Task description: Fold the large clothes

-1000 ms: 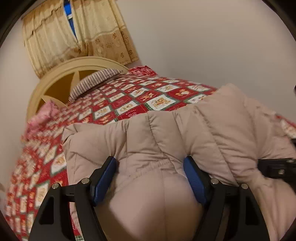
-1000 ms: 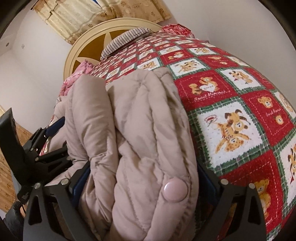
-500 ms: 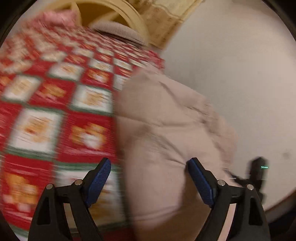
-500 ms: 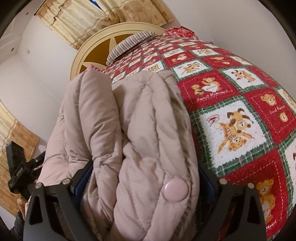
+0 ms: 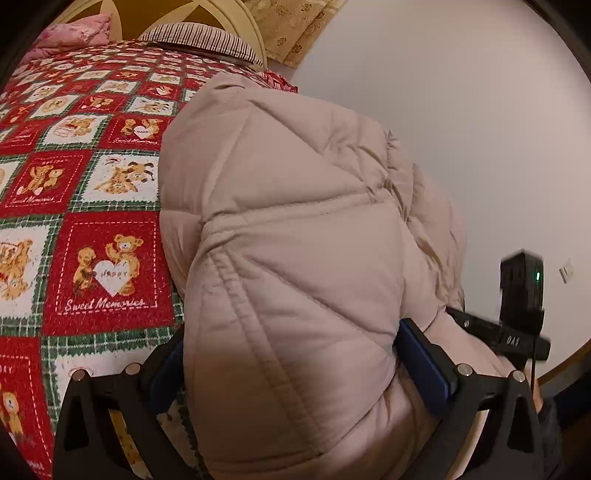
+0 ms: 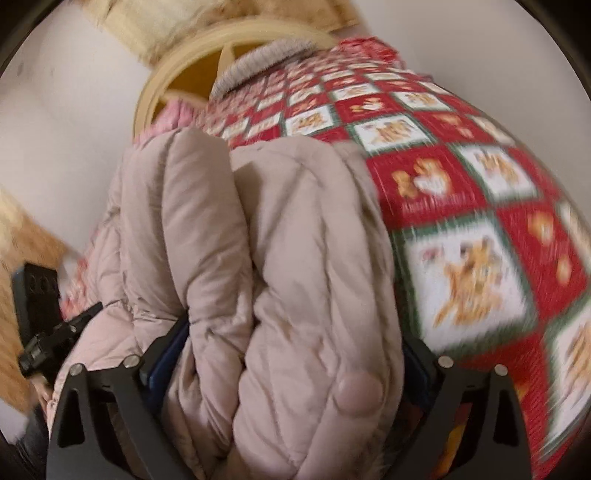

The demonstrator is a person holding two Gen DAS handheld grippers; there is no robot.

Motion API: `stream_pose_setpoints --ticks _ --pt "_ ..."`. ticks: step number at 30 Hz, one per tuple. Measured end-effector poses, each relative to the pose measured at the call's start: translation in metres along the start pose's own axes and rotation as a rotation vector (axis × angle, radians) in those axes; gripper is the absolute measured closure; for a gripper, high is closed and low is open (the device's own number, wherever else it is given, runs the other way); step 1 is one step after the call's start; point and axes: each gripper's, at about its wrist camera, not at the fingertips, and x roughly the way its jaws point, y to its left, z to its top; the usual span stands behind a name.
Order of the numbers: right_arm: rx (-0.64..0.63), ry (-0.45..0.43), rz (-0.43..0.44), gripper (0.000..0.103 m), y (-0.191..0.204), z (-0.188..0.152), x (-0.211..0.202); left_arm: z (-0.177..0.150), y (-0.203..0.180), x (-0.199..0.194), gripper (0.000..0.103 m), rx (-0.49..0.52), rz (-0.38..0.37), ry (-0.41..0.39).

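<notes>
A beige puffer jacket (image 5: 295, 221) lies bunched on a red bear-pattern bedspread (image 5: 92, 184). My left gripper (image 5: 295, 369) has a thick fold of it between its blue pads. Its jaws are opening and stand wide; the fabric swells over the left pad and brushes the right one. In the right wrist view, which is blurred, the folded jacket (image 6: 295, 258) bulges out between the jaws of my right gripper (image 6: 291, 358), whose pads press into it from both sides. A round snap button (image 6: 360, 393) shows on the near fold.
The bedspread (image 6: 461, 184) runs back to a cream headboard (image 5: 243, 14), with a striped pillow (image 5: 199, 38) and a pink pillow (image 5: 74, 31). A bare wall stands to the right. The right gripper's black body (image 5: 517, 332) sits beside the jacket.
The left jaws have widened, and the left view has rolled and swung, so the jacket now sits right of the bedspread. The right gripper shifted a little with the bundle still in it.
</notes>
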Motion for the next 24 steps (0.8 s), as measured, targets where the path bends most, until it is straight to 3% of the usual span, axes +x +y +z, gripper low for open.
stream_pose_setpoints --ticks 2,5,7,12,19,24 --pt "-0.075 0.025 -0.005 0.001 0.003 0.014 0.004 0.001 0.004 0.004 0.001 -0.013 -0.006 0.002" --pt "0.037 0.068 0.133 0.000 -0.016 0.016 0.028 0.001 0.006 0.009 0.001 -0.026 -0.004 -0.006" --pt "0.051 0.017 0.161 0.000 -0.021 0.010 0.029 0.004 0.006 0.013 0.001 -0.007 0.010 -0.013" --pt "0.047 -0.023 0.139 0.012 -0.015 -0.003 0.024 0.005 -0.002 0.015 0.001 0.043 0.058 0.001" --pt "0.035 -0.028 0.090 0.015 -0.008 -0.002 0.022 0.004 -0.005 0.019 0.001 0.047 0.087 0.016" --pt "0.041 -0.039 0.056 0.014 -0.004 -0.003 0.022 0.006 0.002 0.024 0.001 0.021 0.047 0.025"
